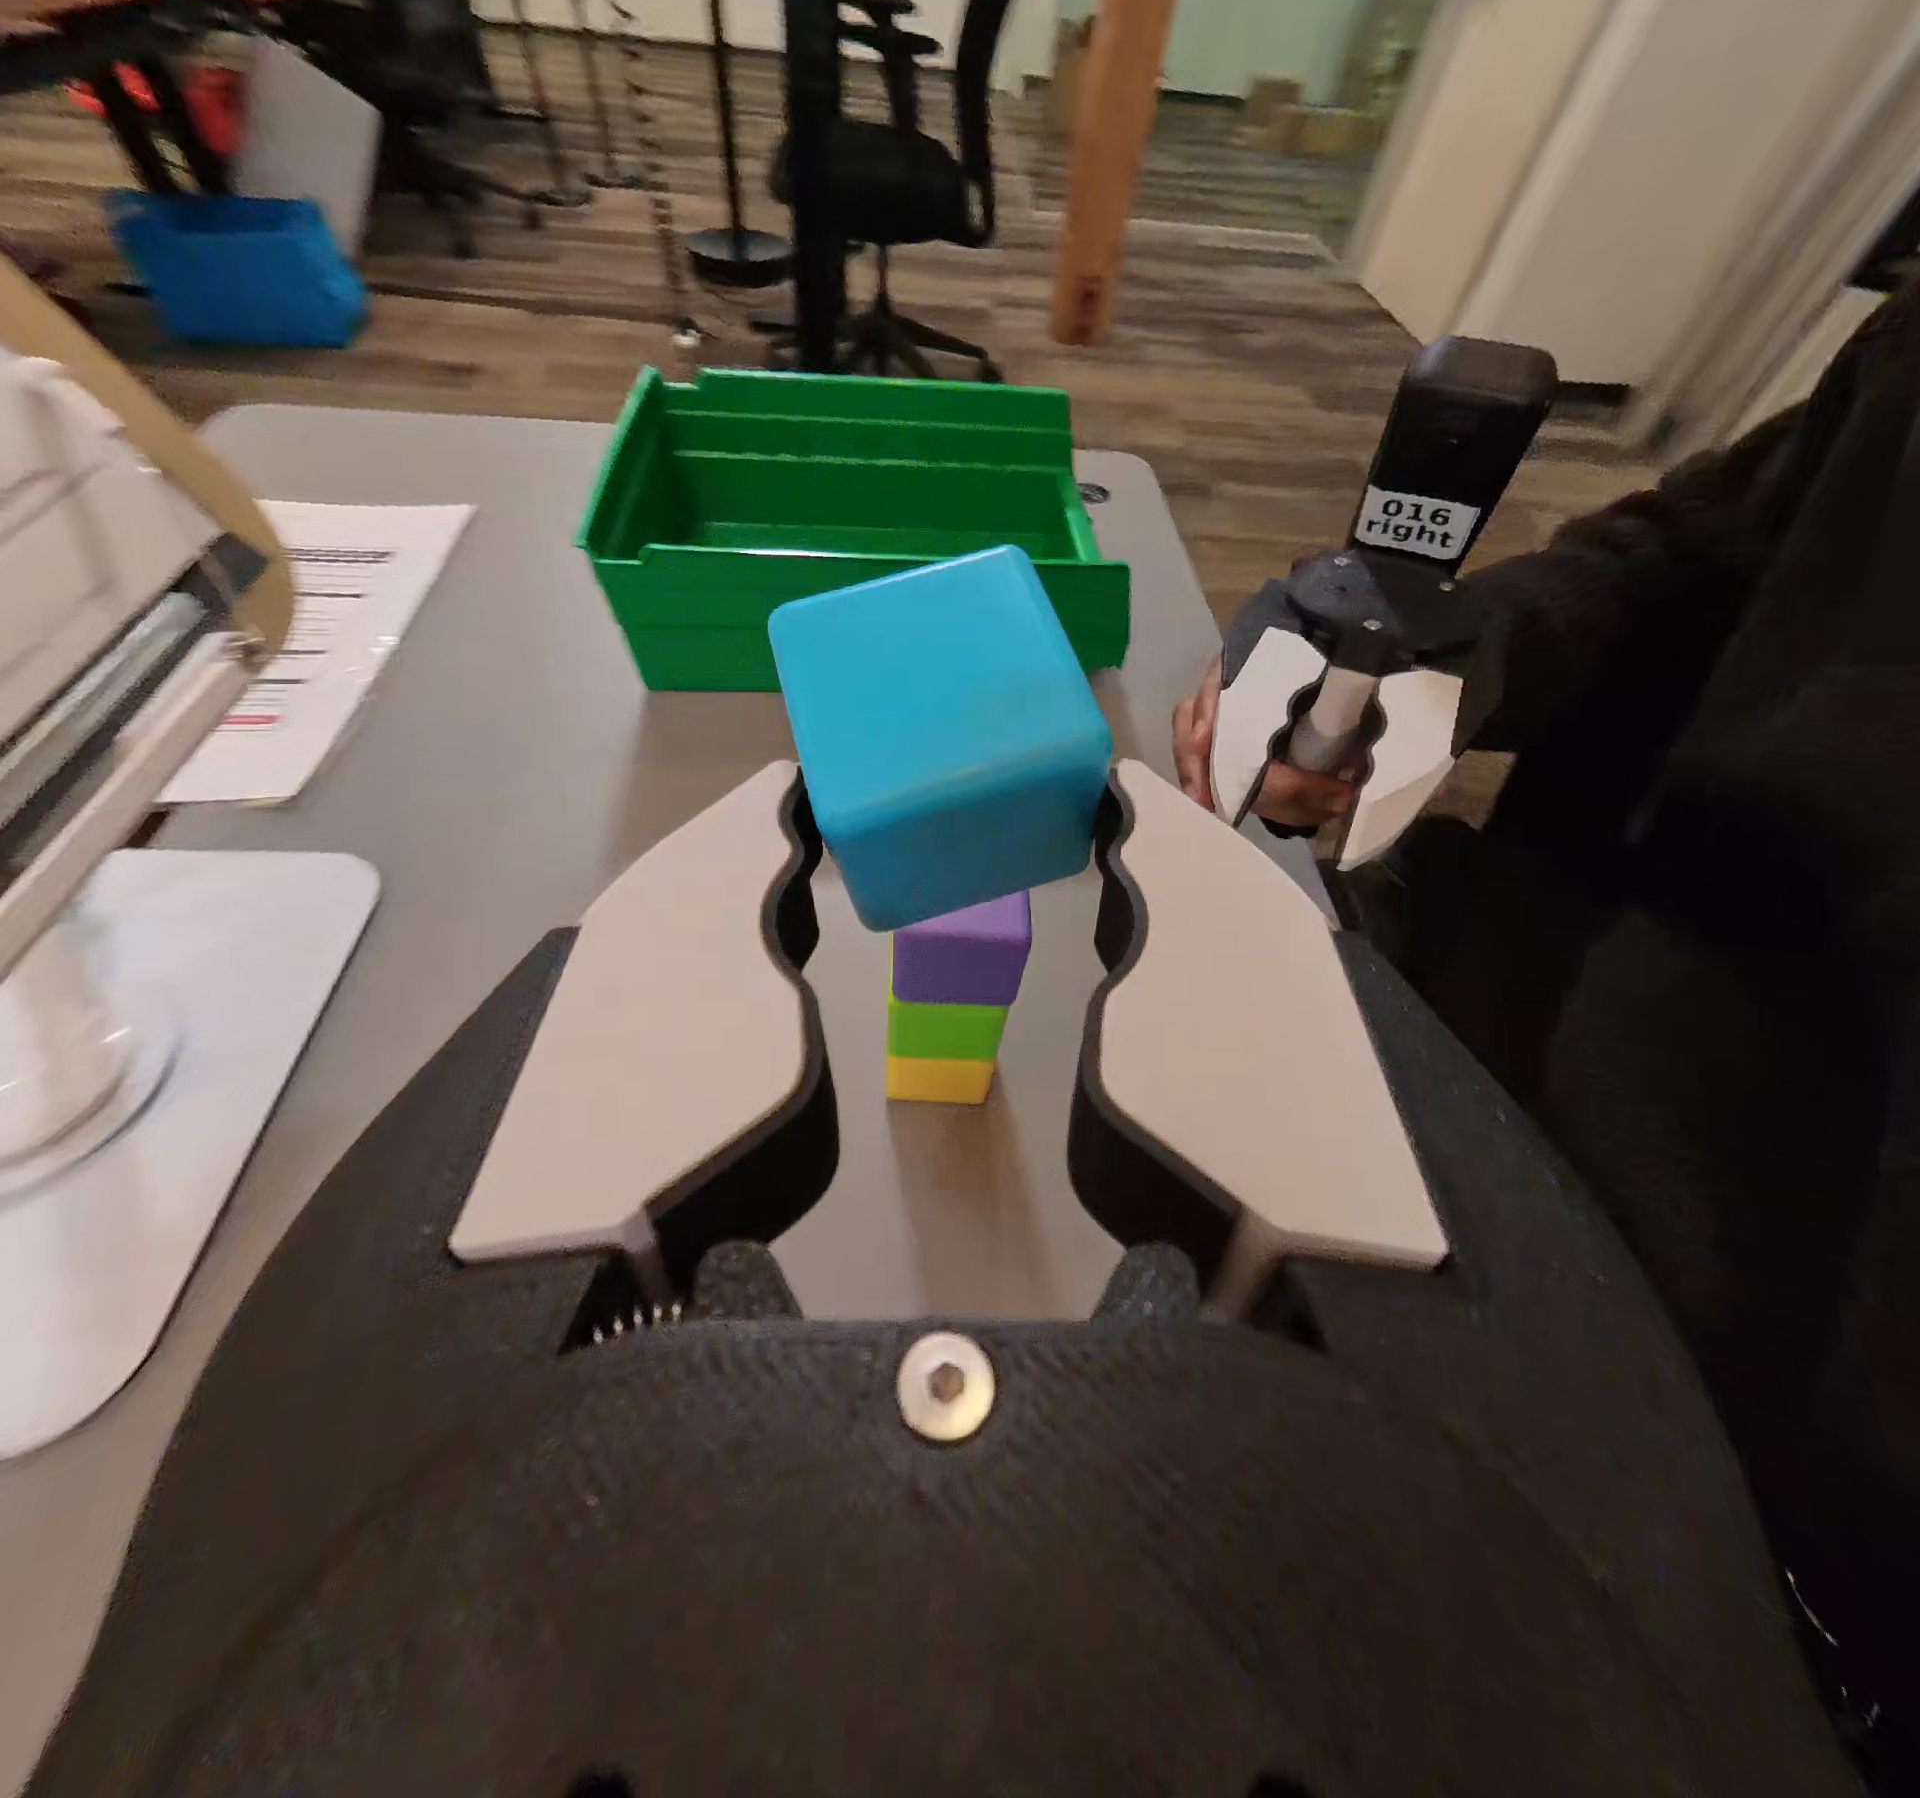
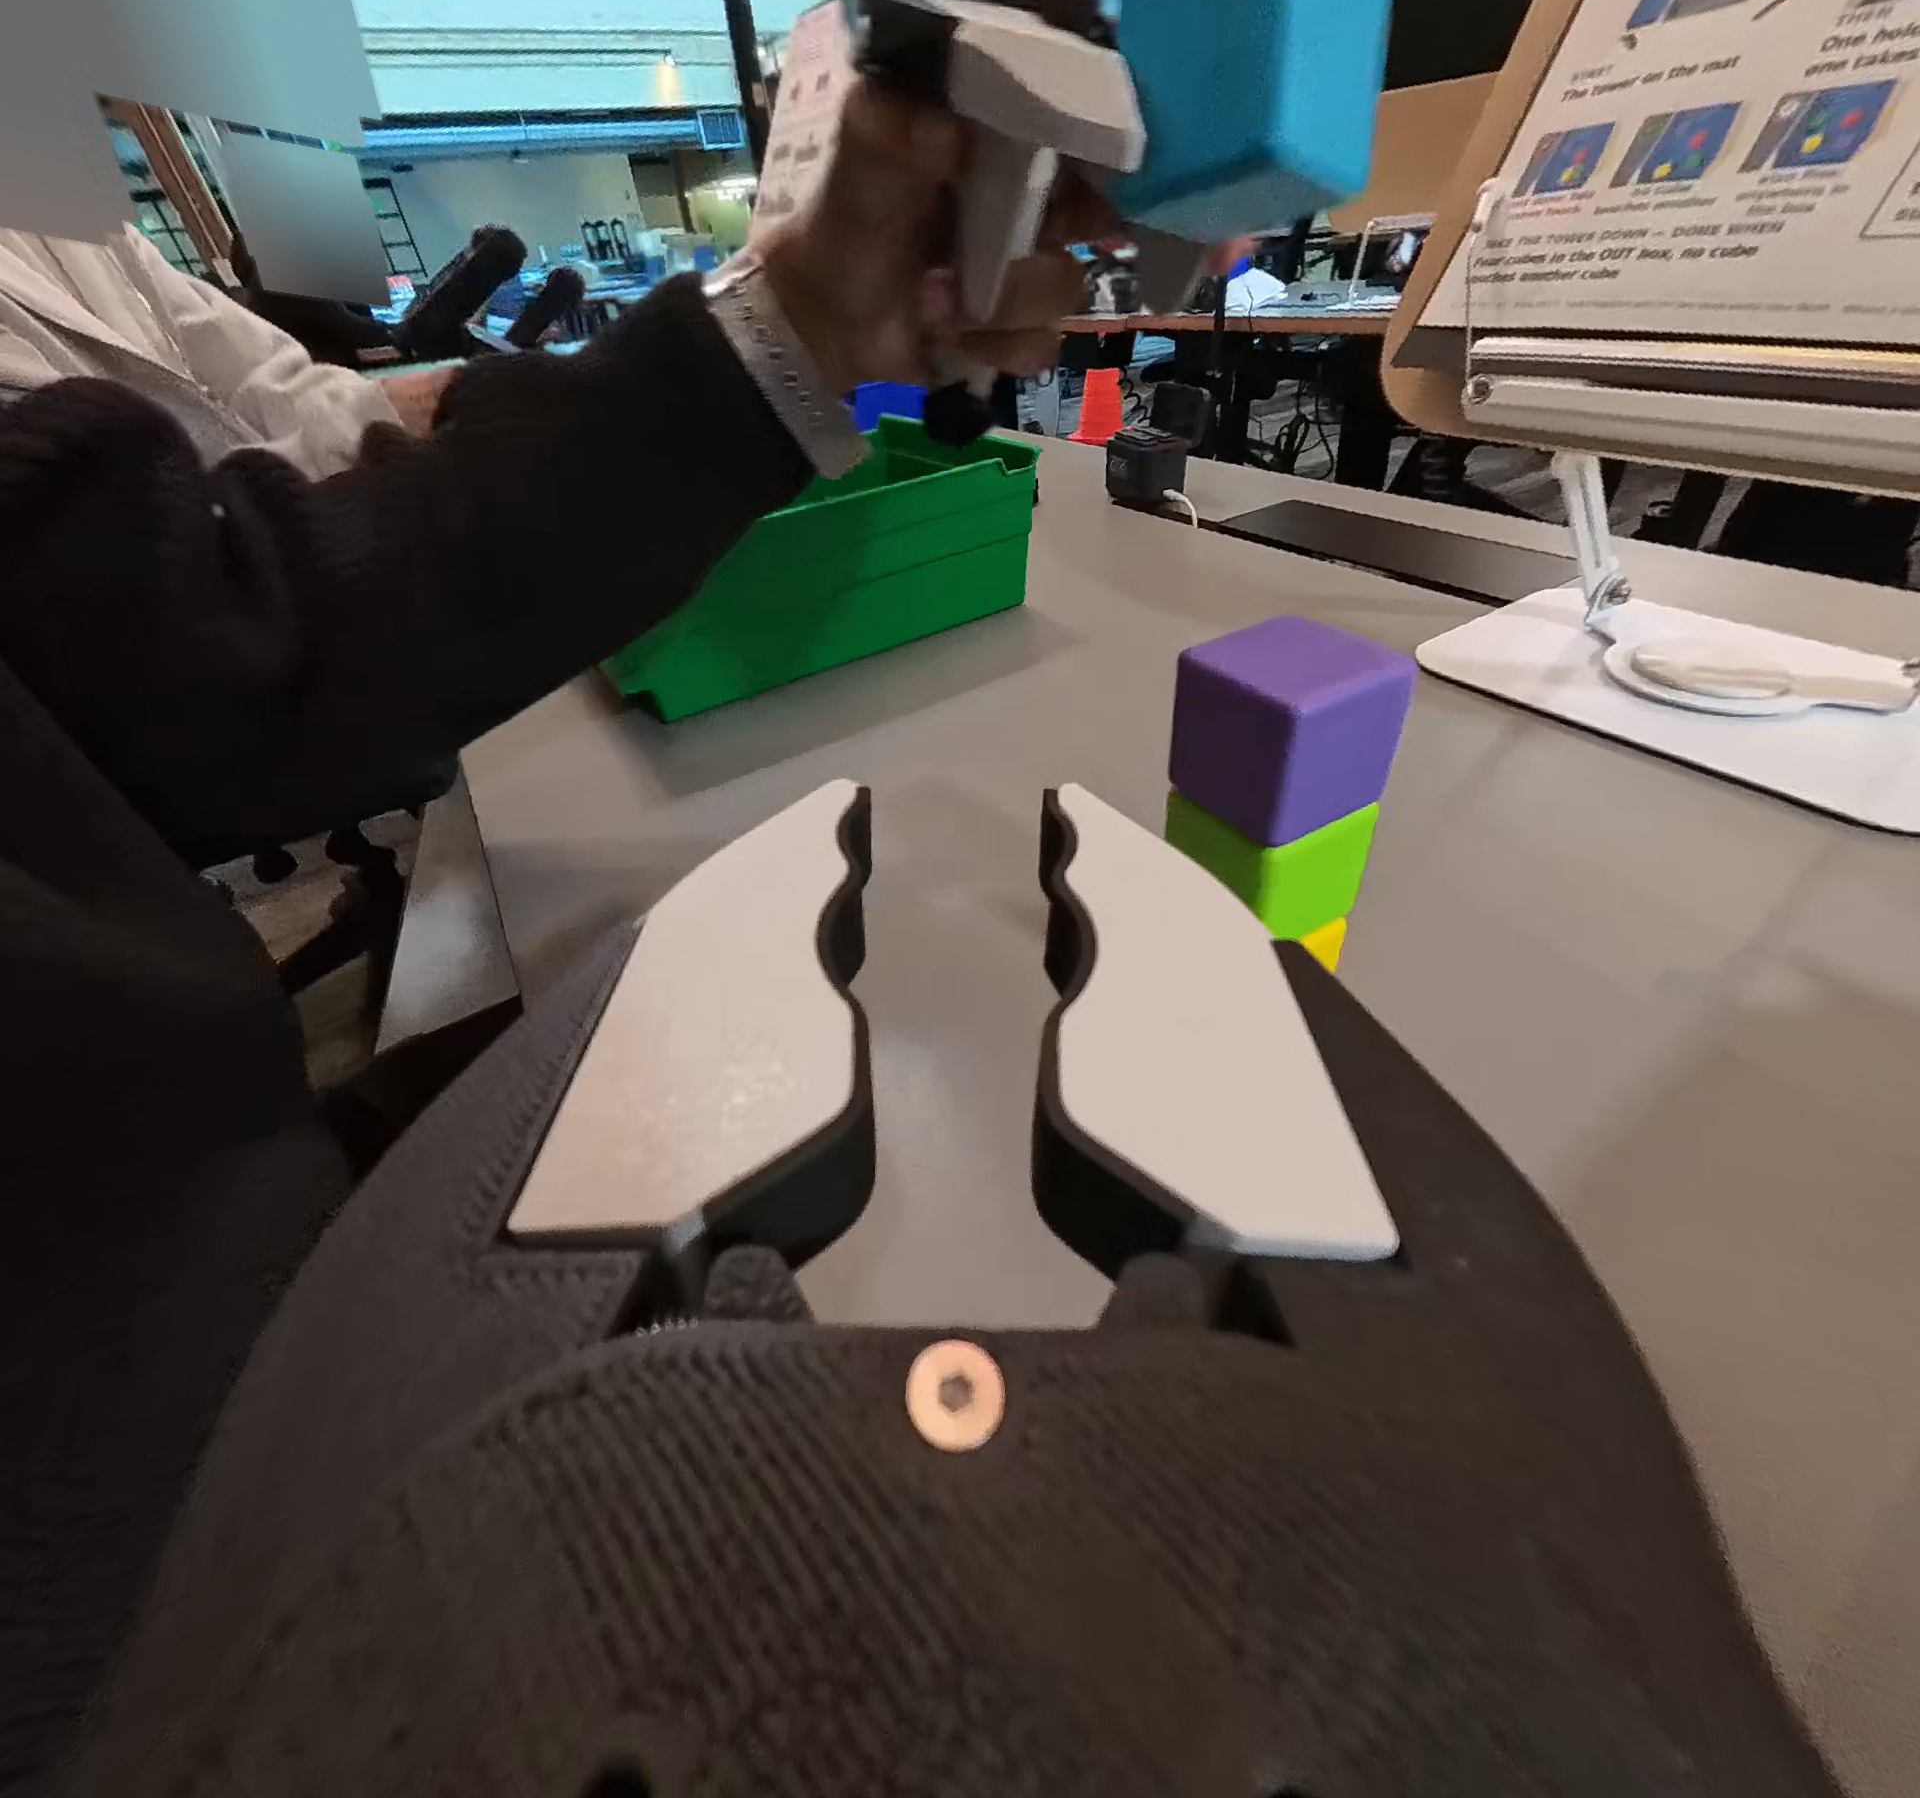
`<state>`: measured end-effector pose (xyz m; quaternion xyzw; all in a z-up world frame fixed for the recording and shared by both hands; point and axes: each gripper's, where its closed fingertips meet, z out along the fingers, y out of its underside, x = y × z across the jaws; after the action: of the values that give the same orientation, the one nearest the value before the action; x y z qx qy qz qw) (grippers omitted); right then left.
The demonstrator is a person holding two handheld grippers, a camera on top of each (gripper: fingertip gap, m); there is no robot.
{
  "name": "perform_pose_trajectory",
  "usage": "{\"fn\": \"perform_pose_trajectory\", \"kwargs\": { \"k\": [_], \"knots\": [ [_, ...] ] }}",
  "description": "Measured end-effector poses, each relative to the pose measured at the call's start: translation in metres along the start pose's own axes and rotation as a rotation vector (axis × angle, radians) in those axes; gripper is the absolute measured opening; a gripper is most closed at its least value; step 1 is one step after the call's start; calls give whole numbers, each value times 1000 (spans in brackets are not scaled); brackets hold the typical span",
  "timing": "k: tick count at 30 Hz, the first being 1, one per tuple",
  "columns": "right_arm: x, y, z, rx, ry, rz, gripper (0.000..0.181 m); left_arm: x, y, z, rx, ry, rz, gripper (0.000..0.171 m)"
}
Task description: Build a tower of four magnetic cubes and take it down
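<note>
The left gripper point(image 1: 951, 818) is clamped on a blue cube point(image 1: 940, 730), tilted and held in the air above a short stack on the grey worktop point(image 1: 499, 813): a purple cube point(image 1: 961, 959) on a green cube point(image 1: 945, 1026) on a yellow cube point(image 1: 938, 1080). In the right wrist view the blue cube sits well clear of the stack's top. The right gripper point(image 2: 954, 813) holds nothing, its jaws parted with bare worktop between them; it is low near the worktop's edge, with the stack just beside its right finger. A green bin point(image 1: 831, 543) stands on the worktop beyond the stack, its inside bare as far as the left wrist view shows. To the side a white stand point(image 2: 1683, 709) carries a tilted board with a printed sheet point(image 2: 1704, 117), and another printed paper point(image 1: 332, 626) lies flat near the bin. A person's black sleeve point(image 2: 416, 553) reaches across above the bin. Beyond the worktop the room has wood-look flooring, a black office chair point(image 1: 883, 179), a wooden post point(image 1: 1117, 86), a blue tub point(image 1: 244, 268) on the floor and white walls; the right wrist view shows more desks, an orange cone point(image 2: 1101, 403) and high windows.
</note>
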<state>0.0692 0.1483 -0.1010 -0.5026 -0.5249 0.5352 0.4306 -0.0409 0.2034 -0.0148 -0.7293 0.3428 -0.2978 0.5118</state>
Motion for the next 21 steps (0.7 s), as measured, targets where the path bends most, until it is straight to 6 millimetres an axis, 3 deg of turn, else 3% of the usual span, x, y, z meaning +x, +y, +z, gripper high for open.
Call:
{"fn": "perform_pose_trajectory", "kwargs": {
  "k": [5, 9, 14, 21],
  "knots": [
    [-6, 11, 3, -24, -33, 43, 39, -2, 29, 45, -153, 117, 25, 53],
    [-8, 18, 1, -52, -34, 39, 41, 2, 44, 64, -229, 168, 54, 53],
    [-4, 22, -4, -69, -3, 27, 43, 8, 48, 72, -246, 229, 69, 53],
    [-1, 23, -5, -70, 2, 53, 43, 4, 57, 67, -232, 240, 78, 53]
  ]
}}
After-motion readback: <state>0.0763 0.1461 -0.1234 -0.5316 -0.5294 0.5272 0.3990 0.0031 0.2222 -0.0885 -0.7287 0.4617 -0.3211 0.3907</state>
